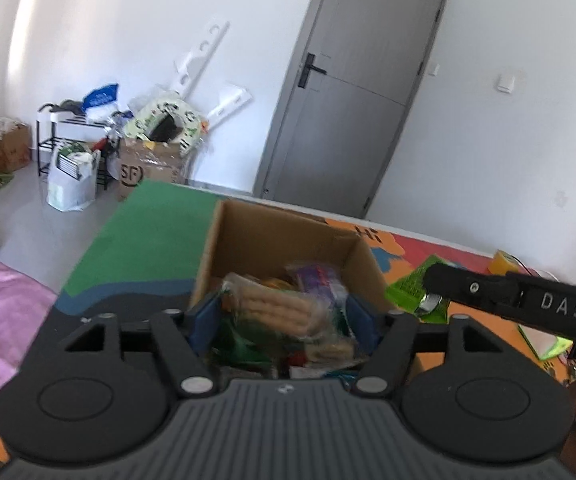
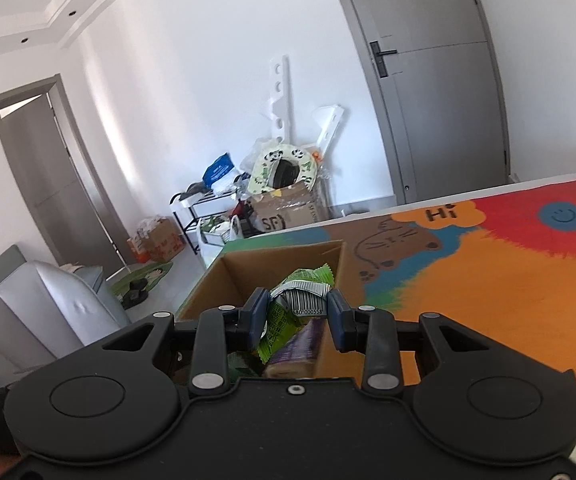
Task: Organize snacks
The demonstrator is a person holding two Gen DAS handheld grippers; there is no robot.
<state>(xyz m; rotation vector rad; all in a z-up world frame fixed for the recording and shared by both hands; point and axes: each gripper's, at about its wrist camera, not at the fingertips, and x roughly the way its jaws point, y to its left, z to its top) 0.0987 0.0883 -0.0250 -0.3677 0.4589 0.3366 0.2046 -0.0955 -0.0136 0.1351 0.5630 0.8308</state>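
Snacks are heaped in a cardboard box at lower centre, between the spread pads of the left claw. A green packet is pinched by the right claw above the box.

Left tongs apart, right tongs clamped

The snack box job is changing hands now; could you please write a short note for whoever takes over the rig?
Left gripper: open over the cardboard box, a clear biscuit pack loose between its fingers.
Right gripper: shut on a green snack packet, held at the box's near right edge.
Done: several snacks already lie in the box.
Left: drop the green packet in, then clear the yellow item on the colourful mat.
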